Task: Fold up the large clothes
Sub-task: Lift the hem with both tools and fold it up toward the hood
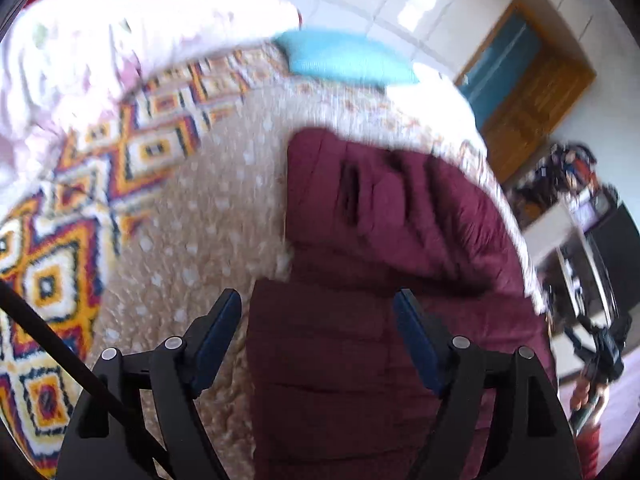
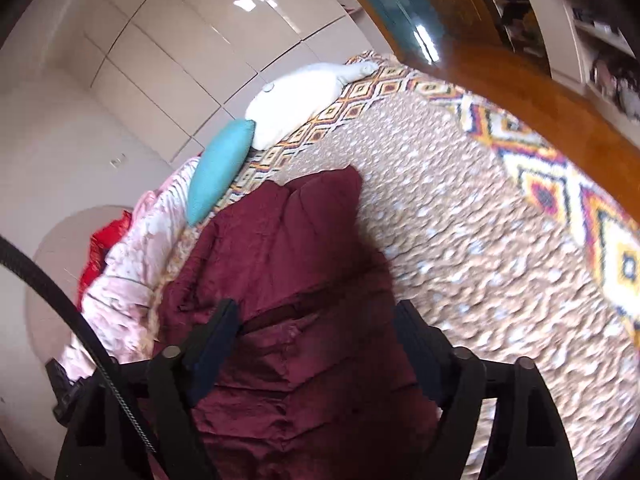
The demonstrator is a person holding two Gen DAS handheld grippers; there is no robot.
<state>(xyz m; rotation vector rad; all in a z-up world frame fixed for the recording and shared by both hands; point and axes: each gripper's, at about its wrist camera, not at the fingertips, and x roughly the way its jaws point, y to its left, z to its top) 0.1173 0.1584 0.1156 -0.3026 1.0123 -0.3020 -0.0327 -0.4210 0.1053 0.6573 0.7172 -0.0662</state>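
Left wrist view: the left gripper (image 1: pixel 318 312) has its jaws apart, nothing pinched; the maroon puffer jacket (image 1: pixel 384 232) lies on the bed (image 1: pixel 200 216), running from btwn the fingers out to 12–1 o'clock. Turquoise pillow (image 1: pixel 344 58) sits at 12, pink quilt (image 1: pixel 100 48) at 10–11. The picture is blurred.

Right wrist view: the right gripper (image 2: pixel 316 320) also stands apart, w/ jacket fabric lying btwn the fingers but not clamped. Jacket fills 6 to 11 o'clock; pillow at 10, a white cushion (image 2: pixel 296 100) just beside it at 11.

Judgement: a fold looks just laid down. To do the step well, both grippers should next pinch matching edges, lift evenly, and keep the padded layers from sliding or bunching.
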